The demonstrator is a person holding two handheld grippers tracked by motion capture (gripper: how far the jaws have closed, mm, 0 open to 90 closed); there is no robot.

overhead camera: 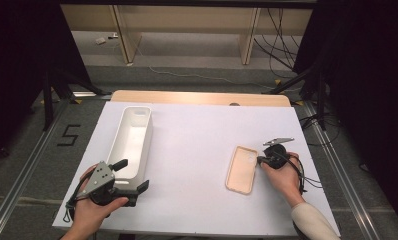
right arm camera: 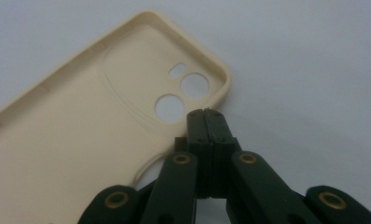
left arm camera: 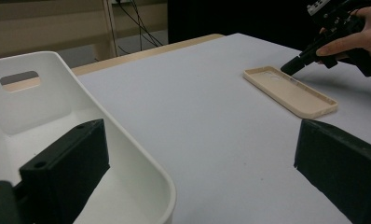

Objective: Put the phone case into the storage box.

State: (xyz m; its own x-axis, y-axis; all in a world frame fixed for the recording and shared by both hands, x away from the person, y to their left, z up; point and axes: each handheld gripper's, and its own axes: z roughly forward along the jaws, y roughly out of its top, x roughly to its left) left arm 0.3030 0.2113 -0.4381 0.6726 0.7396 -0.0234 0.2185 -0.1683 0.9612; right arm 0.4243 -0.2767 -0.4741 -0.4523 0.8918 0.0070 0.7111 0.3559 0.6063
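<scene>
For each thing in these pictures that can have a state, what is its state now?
phone case: lies flat on the table, hollow side up, empty.
white bin: upright, empty.
right gripper: shut, tip at the case's camera-hole end.
left gripper: open, jaws astride the bin's near wall.

Your left hand [overhead camera: 94,205] comes in from the bottom edge, fingers wrapped round the body of the left hand-held gripper [overhead camera: 132,176], whose grey three-cornered plate faces up. Its two black jaws stand wide apart and point away from you and a little to the right. Your right forearm, in a pale sleeve, angles in from the lower right; your right hand [overhead camera: 283,176] holds the right hand-held gripper [overhead camera: 260,160] low and pointed leftward. Its jaws are pressed flat together, tip to tip.
</scene>
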